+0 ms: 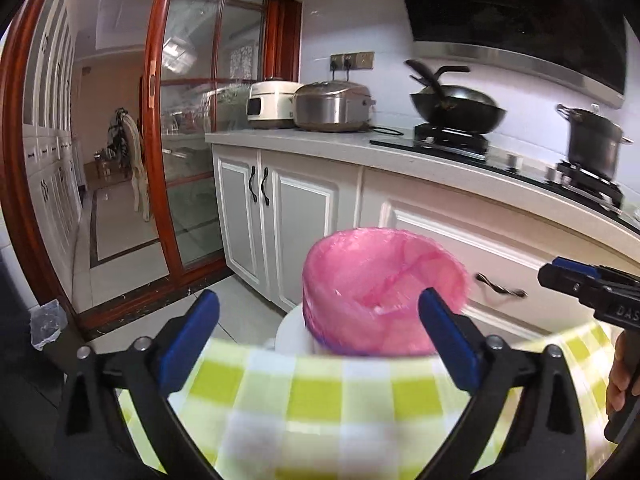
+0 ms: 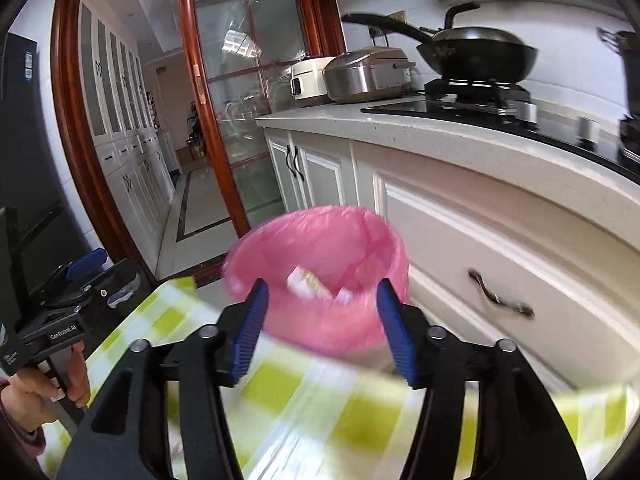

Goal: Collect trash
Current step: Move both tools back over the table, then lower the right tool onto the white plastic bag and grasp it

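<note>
A bin lined with a pink bag (image 1: 384, 280) stands on the floor against the white cabinets, just past a green-and-white checked cloth (image 1: 312, 400). In the right wrist view the pink-lined bin (image 2: 320, 264) holds pieces of white and tan trash (image 2: 308, 282). My left gripper (image 1: 320, 332) is open wide above the cloth's far edge, with nothing between its blue pads. My right gripper (image 2: 322, 328) is open too, short of the bin's near rim, and it holds nothing. Each view catches the other tool: the right gripper (image 1: 552, 278) at the right edge, the left gripper (image 2: 96, 266) at the left.
White cabinets (image 1: 304, 216) and a drawer with a dark handle (image 2: 500, 296) run behind the bin. The counter carries two rice cookers (image 1: 332, 106), a wok (image 1: 456, 106) and a pot (image 1: 592, 140). A glass sliding door (image 1: 192, 140) stands left. A clear plastic bag (image 1: 46, 324) lies on the floor.
</note>
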`<action>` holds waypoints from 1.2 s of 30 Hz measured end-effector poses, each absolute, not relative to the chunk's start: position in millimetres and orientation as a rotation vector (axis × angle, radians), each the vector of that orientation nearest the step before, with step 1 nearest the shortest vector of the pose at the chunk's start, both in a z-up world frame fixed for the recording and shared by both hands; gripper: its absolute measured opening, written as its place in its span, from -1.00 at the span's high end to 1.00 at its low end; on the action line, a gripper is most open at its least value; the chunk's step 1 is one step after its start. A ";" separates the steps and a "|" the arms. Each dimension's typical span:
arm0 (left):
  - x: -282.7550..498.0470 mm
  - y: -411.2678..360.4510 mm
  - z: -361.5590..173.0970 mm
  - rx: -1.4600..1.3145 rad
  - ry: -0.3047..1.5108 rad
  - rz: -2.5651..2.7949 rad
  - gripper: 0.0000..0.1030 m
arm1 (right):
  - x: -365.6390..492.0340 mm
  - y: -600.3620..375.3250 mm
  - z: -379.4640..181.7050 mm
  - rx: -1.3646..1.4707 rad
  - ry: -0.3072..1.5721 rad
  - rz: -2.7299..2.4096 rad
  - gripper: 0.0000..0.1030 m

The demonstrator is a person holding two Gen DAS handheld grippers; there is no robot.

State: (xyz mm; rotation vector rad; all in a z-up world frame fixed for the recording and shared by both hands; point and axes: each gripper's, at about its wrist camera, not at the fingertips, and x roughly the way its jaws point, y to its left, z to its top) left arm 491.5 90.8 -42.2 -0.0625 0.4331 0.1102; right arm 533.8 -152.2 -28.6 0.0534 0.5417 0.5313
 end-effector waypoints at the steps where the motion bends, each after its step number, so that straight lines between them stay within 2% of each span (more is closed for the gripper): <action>1: 471.5 85.0 -40.4 -0.050 0.424 0.110 -0.91 | 520.0 -154.7 -30.0 0.053 0.543 0.527 -0.10; 8: 382.5 60.8 -45.0 -0.026 0.417 0.104 -0.91 | 413.6 -176.8 -54.0 0.082 0.574 0.479 -0.23; 16: 295.7 50.4 -72.6 -0.102 0.472 0.086 -0.91 | 345.5 -199.5 -96.6 0.118 0.643 0.399 -0.33; 24: 235.8 32.5 -101.9 -0.066 0.506 0.064 -0.91 | 333.4 -194.5 -126.8 0.113 0.693 0.362 -0.34; 36: 236.0 34.9 -113.1 -0.076 0.534 0.073 -0.91 | 354.7 -170.8 -142.5 0.084 0.743 0.380 -0.45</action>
